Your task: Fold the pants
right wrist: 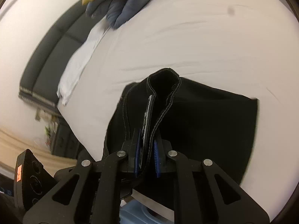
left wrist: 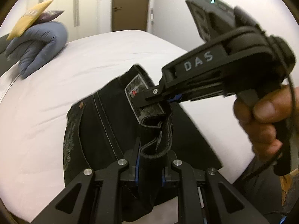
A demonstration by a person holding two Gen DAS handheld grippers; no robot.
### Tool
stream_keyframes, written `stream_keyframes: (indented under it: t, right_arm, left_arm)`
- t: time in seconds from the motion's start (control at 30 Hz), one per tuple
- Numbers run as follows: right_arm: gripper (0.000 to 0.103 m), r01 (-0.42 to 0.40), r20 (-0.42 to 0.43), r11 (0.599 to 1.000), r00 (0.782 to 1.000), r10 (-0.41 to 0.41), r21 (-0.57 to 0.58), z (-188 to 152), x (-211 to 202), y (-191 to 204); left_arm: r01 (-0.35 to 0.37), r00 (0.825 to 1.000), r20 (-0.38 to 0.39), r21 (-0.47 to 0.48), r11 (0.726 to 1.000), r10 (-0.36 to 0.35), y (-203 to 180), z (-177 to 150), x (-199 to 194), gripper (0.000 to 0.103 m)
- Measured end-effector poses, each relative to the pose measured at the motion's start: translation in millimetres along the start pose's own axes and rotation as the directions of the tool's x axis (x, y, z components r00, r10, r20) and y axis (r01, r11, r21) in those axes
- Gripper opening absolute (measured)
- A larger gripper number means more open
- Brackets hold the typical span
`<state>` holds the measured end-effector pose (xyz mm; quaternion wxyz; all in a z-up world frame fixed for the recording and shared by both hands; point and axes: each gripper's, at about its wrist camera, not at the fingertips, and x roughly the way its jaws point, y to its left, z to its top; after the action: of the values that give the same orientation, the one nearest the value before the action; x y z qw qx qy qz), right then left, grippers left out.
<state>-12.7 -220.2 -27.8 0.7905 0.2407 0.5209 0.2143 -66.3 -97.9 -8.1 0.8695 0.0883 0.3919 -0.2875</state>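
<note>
A: Black denim, heavy-looking. Pants (left wrist: 104, 123) lie on the white bed (left wrist: 56, 93), waistband lifted toward both cameras.

B: Grips?

A: Left gripper (left wrist: 150, 169) has its jaws clamped on a waistband fold. Right gripper (left wrist: 158, 98) has its jaws clamped on the waistband next to the patch (left wrist: 133, 89); its own view shows blue pads (right wrist: 156, 155) pressed on the stacked band.

B: Handling?

A: My guess: thick, floppy but not slippery, seams fairly stiff. Weight will drag the legs down when lifted, so the waistband is the right place to hold, with the two grips spread toward the outer corners if they can be. Nothing fragile.

B: Anything around?

A: A gloved hand (right wrist: 121, 5) rests at the far side of the bed, holding a yellow packet (left wrist: 29, 16). It's well apart from the pants. A pale cloth (right wrist: 80, 59) lies along the bed edge, with a dark headboard (right wrist: 48, 56) beyond it. A door (left wrist: 130, 5) stands behind.

B: Obstacles?

A: None near. The sheet around the pants is bare. Only the gloved hand could matter if the fold sweeps that far.
</note>
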Motion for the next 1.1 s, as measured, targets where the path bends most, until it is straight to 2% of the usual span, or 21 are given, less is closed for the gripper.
stream_keyframes:
  t: [0.17,0.33,0.57,0.73,0.83,0.9,1.0,1.03,1.1]
  right_arm:
    - [0.011,0.009,0.049,0.996,0.999,-0.013,0.089,-18.9,-16.8,-57.0]
    - [0.011,0.008,0.068,0.989,0.998,-0.018,0.145,-39.1,-16.2,-103.6]
    - [0.011,-0.013,0.072,0.977,0.997,-0.002,0.212,-62.7,3.7,-143.9]
    - [0.011,-0.033,0.094,0.967,0.996,0.009,0.254,-76.1,10.8,-159.6]
    - [0.014,-0.026,0.077,0.963,0.997,0.005,0.27,-73.2,15.1,-158.9]
    - [0.016,-0.073,0.091,0.955,0.995,0.049,0.286,-77.0,18.0,-168.3]
    - [0.018,-0.12,0.119,0.944,0.989,0.087,0.307,-82.8,15.2,-176.9]
    - [0.02,-0.123,0.123,0.943,0.989,0.089,0.309,-83.7,12.9,-182.0]
    - [0.02,-0.093,0.126,0.943,0.991,0.056,0.32,-86.1,6.5,-183.9]
  left_arm:
    - [0.047,0.998,-0.035,0.083,0.995,-0.045,-35.1,10.3,22.5,0.016]
    - [0.084,0.993,-0.086,0.11,0.99,-0.075,-52.8,13.1,48.4,0.016]
    - [0.095,0.986,-0.149,0.115,0.989,-0.077,-59.3,1.4,77.3,0.016]
    - [0.095,0.986,-0.149,0.135,0.986,-0.074,-62.6,3.9,86.4,0.019]
    - [0.118,0.981,-0.163,0.105,0.987,-0.1,-56.4,8.0,91.4,0.03]
    - [0.15,0.976,-0.168,0.071,0.986,-0.136,-51.5,9.8,88.5,0.038]
    - [0.166,0.978,-0.138,0.054,0.985,-0.158,-39.0,14.6,66.3,0.059]
    - [0.173,0.979,-0.112,0.044,0.984,-0.168,-29.7,18.4,53.3,0.071]
    - [0.168,0.984,-0.056,0.02,0.986,-0.167,-6.8,20.4,29.7,0.079]
